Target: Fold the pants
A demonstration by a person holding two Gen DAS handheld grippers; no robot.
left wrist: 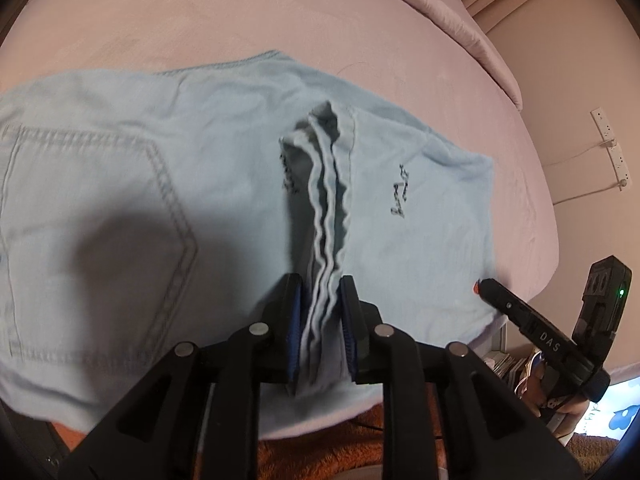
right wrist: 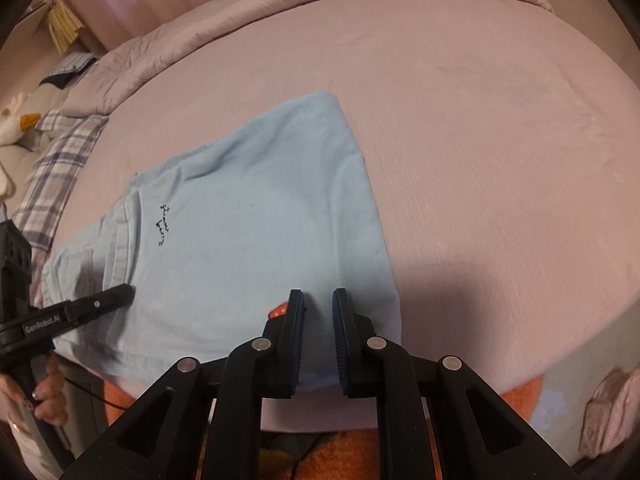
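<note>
- The pale blue pants lie folded over on the bed.
- The left tool pinches the bunched hem layers.
- The right tool, slightly spread, holds nothing above the fabric.
- Likely next: release the hem and smooth it.

The pants are pale blue, with slightly darker blue double stitching around the pocket and small dark script lettering near a hem. The sheet beneath is plain dusty pink, as is the quilt at the far edge. A pillow at the left is checked in blue, grey and white. Both grippers are black with blue pads. The rug at the near edge is orange.
</note>
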